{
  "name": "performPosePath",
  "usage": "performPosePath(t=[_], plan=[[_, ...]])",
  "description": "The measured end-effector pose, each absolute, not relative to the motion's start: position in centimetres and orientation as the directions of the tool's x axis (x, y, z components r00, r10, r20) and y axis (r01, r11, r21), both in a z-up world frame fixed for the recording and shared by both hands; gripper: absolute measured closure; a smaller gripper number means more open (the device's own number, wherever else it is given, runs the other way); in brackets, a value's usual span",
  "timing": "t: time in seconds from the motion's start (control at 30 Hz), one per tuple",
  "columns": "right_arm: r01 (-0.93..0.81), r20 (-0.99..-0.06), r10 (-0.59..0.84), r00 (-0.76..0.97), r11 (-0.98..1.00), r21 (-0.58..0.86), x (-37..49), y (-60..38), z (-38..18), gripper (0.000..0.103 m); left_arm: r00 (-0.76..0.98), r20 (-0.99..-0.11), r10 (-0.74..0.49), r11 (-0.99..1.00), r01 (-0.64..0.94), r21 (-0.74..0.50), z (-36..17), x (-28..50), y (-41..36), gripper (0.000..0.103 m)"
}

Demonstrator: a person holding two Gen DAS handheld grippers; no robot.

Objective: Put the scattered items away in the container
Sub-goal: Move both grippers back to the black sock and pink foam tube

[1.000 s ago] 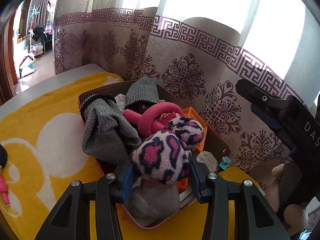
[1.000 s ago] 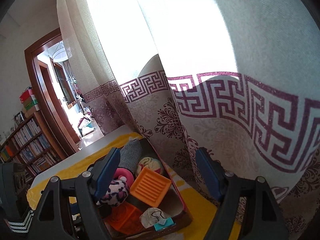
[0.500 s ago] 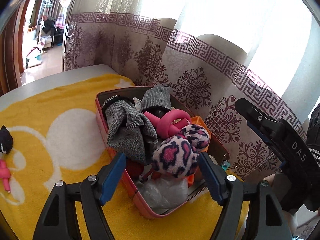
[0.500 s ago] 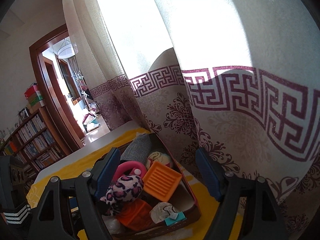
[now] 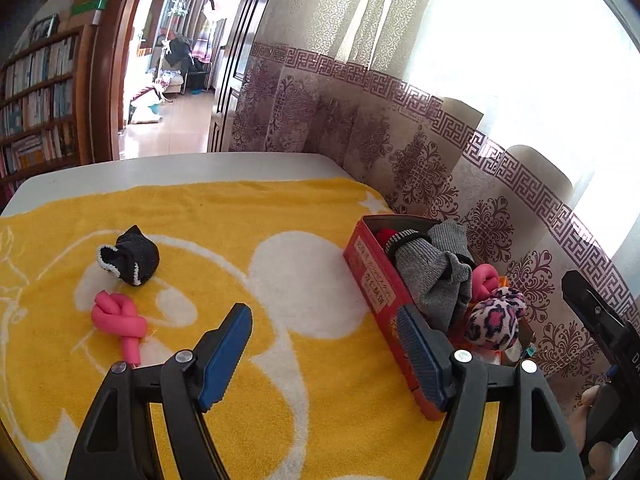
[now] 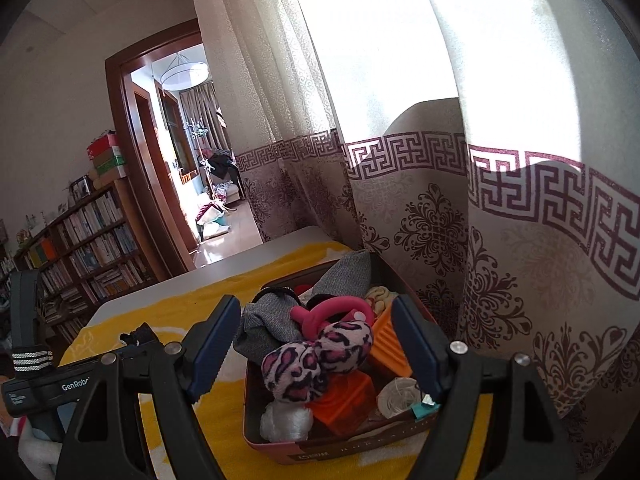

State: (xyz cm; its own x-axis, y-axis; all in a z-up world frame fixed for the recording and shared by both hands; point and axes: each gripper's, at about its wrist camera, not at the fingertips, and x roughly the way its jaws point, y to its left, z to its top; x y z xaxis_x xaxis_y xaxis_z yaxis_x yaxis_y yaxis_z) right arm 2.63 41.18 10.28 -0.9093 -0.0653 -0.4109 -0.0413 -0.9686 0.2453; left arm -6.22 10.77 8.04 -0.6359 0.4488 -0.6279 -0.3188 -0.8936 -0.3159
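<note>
- A red rectangular container (image 5: pixel 374 280) sits on a yellow-and-white towel (image 5: pixel 240 216), close against a patterned curtain (image 5: pixel 400 152). It is piled high.
- Inside it, a leopard-print plush (image 6: pixel 316 356) in pink, black and white rests on top, near the front. Beside it are grey knitted socks (image 5: pixel 432 268), a pink knotted foam loop (image 6: pixel 328 312), orange ridged blocks (image 6: pixel 344 400) and a white ball of yarn (image 6: pixel 286 420).
- Two items lie loose on the towel, well apart from the container: a pink knotted foam piece (image 5: pixel 120 320) and, just beyond it, a black rolled sock with white trim (image 5: pixel 130 258).
- The left gripper (image 5: pixel 324 356) has its blue-padded jaws spread wide with nothing between them. It points across the towel, with the container at its right jaw and the loose items off to its left.
- The right gripper (image 6: pixel 316 348) hovers over the container, jaws wide and empty, framing the plush without touching it.
- The step in hand looks like fetching the next loose item with the left gripper. The pink foam piece is nearer. It would be best to come down over its knot, the thickest part, and close across it, since the thin tail could slip out.
- The container is heaped, so each new item is best set toward an emptier spot to avoid spills.
</note>
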Motion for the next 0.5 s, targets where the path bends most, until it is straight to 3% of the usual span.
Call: performPosePath(t=[0.5], plan=[[0.194, -0.502, -0.306, -0.809, -0.945, 0.263, -2.3, 31.1, 10.2, 0.021, -0.711, -0.661, 0.239, -0.95, -0.028, -0.312, 5.2, -7.4, -1.9, 0.027]])
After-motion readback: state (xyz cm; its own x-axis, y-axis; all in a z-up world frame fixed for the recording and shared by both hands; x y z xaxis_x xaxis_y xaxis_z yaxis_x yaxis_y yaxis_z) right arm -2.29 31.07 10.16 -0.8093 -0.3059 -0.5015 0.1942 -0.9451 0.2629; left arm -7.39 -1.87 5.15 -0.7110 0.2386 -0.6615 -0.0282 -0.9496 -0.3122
